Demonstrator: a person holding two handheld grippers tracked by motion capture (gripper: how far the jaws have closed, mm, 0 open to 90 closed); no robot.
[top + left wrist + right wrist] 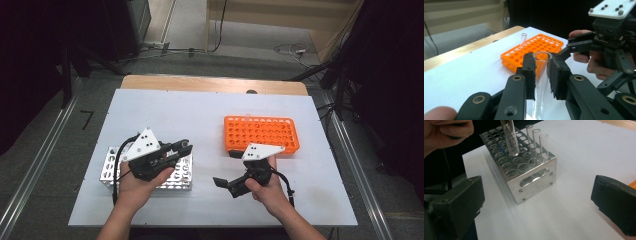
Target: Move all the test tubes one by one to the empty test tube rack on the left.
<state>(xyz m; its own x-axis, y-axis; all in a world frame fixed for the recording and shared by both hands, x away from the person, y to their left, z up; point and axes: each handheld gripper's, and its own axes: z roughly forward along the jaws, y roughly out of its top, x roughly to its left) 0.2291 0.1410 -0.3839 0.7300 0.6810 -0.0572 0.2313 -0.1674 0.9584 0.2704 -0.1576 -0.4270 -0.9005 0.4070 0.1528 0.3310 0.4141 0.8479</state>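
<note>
Above metal rack (112,172), left gripper (541,67) pinching glass tube (542,75), right gripper (536,202) spread.

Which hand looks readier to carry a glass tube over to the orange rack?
Left, probably: the left gripper is already shut on a test tube lifted above the metal rack. The right gripper is open and empty.

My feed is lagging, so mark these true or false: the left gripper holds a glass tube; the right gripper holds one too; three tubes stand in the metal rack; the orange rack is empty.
1. The left gripper holds a glass tube: true.
2. The right gripper holds a tube: false, it is open, nothing between its fingers.
3. Three tubes stand in the metal rack: true.
4. The orange rack is empty: false, one tube stands in it.
</note>
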